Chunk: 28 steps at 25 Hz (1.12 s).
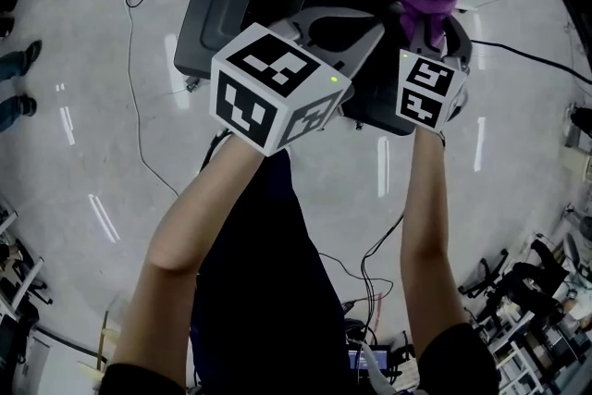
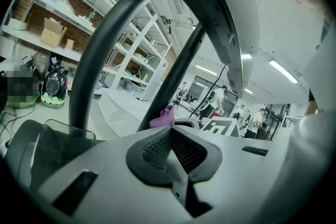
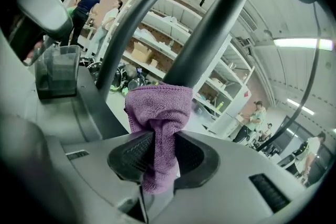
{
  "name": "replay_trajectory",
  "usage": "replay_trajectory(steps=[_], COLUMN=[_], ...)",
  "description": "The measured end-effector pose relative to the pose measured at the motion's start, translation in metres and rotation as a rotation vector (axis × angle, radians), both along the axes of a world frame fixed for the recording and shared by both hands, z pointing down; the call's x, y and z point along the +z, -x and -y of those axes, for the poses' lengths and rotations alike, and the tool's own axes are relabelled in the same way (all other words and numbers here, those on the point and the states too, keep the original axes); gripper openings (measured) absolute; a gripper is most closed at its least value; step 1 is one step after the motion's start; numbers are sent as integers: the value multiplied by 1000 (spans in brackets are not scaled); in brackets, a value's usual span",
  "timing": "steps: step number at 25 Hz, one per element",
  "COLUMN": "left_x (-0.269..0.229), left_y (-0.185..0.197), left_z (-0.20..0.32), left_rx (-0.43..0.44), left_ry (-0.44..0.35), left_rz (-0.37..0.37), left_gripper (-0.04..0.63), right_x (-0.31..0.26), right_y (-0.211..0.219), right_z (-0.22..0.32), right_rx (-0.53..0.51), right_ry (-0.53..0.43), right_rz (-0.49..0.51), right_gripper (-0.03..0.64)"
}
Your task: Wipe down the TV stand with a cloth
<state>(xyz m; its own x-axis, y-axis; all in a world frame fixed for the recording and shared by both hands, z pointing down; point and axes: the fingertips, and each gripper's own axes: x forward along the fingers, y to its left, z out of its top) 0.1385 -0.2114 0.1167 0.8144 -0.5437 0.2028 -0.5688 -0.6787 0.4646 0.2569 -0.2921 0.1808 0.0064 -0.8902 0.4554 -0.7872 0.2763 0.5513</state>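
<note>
One thin fold of purple cloth is pinched in the right claw, left claw closed empty; rubbing the TV stand could tug it loose

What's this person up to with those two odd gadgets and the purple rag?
A person stands over a black TV stand with a two-jaw gripper in each hand. The right gripper is clamped on a purple cloth, which is held up close to one of the stand's dark poles. Whether the cloth touches the pole is unclear. The left gripper is shut with nothing in it, alongside the right one.
</note>
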Motion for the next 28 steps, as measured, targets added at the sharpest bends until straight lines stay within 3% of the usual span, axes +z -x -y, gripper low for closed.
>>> replay_trajectory(steps=[3,8,17,22,28], left_x=[-1,-9,-17,-12,-1], left_y=[10,38,138,205,262], left_z=[-2,-5,-4,-7,-2], left_rx=[-9,-53,-225,-282,-266], left_ry=[2,4,13,24,53], left_rz=[8,21,63,108,129], left_gripper=[8,8,8,7,8], right_x=[-13,-54,-122,-134,-117], right_y=[17,71,209,280,349], right_z=[-10,-13,-23,-39,-54], right_rx=[-53,-238,-498,-495,-368], right_ry=[-16,-41,-9,-12,76], right_rz=[34,45,191,276,420], right_gripper=[115,115,115,114,115])
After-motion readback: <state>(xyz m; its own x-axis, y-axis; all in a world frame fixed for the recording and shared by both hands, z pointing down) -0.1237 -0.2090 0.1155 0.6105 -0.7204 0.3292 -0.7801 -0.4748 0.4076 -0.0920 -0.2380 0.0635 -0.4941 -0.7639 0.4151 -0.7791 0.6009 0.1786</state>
